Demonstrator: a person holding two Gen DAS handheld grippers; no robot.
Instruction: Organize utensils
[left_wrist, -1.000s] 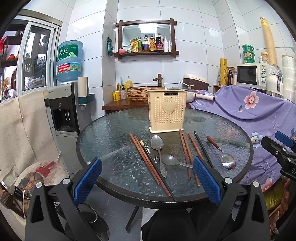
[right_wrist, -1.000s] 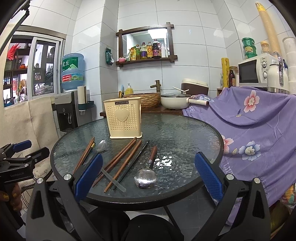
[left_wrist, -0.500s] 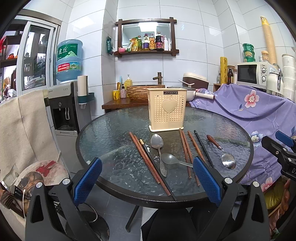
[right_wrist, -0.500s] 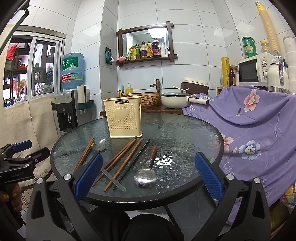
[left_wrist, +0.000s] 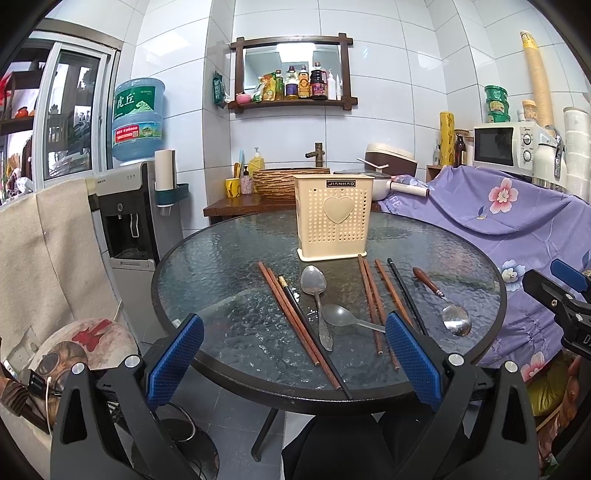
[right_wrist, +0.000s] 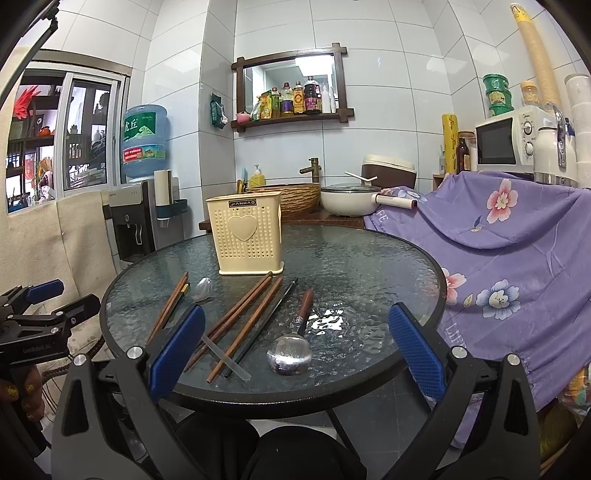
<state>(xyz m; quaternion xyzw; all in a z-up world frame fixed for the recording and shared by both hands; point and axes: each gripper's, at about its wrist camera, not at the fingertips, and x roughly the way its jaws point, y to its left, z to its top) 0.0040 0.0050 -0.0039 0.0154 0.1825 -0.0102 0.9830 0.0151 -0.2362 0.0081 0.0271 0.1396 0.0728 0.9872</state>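
Wooden chopsticks (left_wrist: 286, 314) and steel spoons (left_wrist: 316, 295) crowd the round glass table's near rim (left_wrist: 258, 384); left gripper (left_wrist: 295, 362) and right gripper (right_wrist: 295, 354) both gape wide, empty.

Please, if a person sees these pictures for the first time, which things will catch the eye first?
First, the cream utensil holder with a heart, upright at the middle of the round glass table. Before it lie loose chopsticks and spoons, one wooden-handled spoon furthest right. Both grippers, left and right, hover open at the near edge.
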